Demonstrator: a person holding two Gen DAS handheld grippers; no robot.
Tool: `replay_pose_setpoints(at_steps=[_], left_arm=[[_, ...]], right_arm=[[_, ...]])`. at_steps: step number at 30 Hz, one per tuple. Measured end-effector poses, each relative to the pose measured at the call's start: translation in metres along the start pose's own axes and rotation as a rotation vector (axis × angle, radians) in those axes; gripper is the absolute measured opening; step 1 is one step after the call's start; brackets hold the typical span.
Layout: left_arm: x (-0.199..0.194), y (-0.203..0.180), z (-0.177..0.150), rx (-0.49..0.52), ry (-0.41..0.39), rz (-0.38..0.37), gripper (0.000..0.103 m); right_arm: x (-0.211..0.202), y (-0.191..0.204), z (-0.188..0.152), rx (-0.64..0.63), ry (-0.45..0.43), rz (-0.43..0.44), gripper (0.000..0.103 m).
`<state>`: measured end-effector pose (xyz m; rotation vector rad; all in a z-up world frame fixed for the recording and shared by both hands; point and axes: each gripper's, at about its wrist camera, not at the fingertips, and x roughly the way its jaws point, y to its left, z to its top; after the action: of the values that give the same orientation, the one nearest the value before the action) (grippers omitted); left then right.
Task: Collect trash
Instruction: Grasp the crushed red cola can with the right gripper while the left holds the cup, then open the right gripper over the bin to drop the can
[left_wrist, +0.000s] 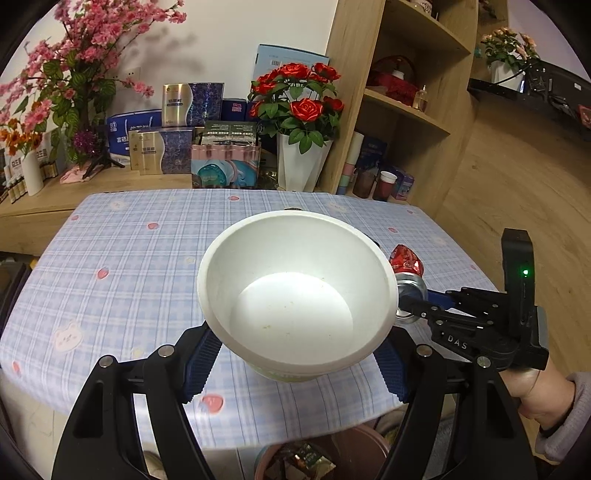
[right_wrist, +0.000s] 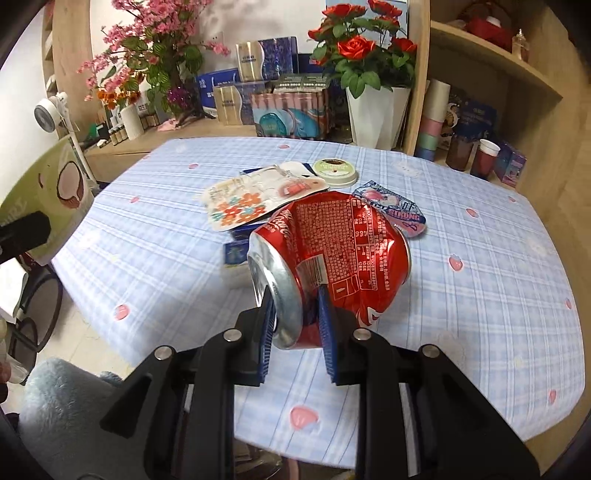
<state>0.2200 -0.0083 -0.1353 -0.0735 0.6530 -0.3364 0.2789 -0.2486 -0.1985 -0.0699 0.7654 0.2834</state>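
on my left wrist view, the left gripper (left_wrist: 297, 363) is clamped on a white paper bowl (left_wrist: 295, 291), its blue pads (left_wrist: 201, 360) pressed against the bowl's lower wall on either side. the bowl is held tilted toward the camera, so i look straight into it; the inside has only a few small specks. it sits above the near edge of the surface (left_wrist: 122, 258), which wears a blue plaid cloth with pink strawberry prints. just below that edge i can see a brownish trash bin (left_wrist: 354, 448) with wrappers inside.

the right gripper (right_wrist: 297, 319) is closed on a crushed red cola can (right_wrist: 332, 251), one pad against the silver top end and the other biting into the dented side near the barcode. the can is lifted off the cloth and lies roughly sideways. in the left view the same can (left_wrist: 406, 260) shows just beside the bowl's right rim, though i cannot tell if they touch.

farther back on the surface lie a flowered plastic wrapper (right_wrist: 243, 206), a round green lid (right_wrist: 334, 170), a pink and blue pouch (right_wrist: 397, 210) and a small blue box (right_wrist: 236, 254), close together behind the can. a white vase of red roses (right_wrist: 376, 114) stands on the wooden shelf beyond.
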Motion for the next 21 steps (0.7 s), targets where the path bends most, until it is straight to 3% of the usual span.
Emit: replay_pose_setpoints(at_steps=[9,21], left_arm=[[-0.051,-0.012,-0.027,0.008,-0.024,0.0,0.073],[-0.088,-0.015,-0.06,-0.008,-0.023,-0.012,0.073]], right_arm=[[-0.042,0.025,-0.031,-0.006,-0.006,0.026,0.026],[-0.062,0.053,-0.08,-0.008,0.078,0.089,0.026]])
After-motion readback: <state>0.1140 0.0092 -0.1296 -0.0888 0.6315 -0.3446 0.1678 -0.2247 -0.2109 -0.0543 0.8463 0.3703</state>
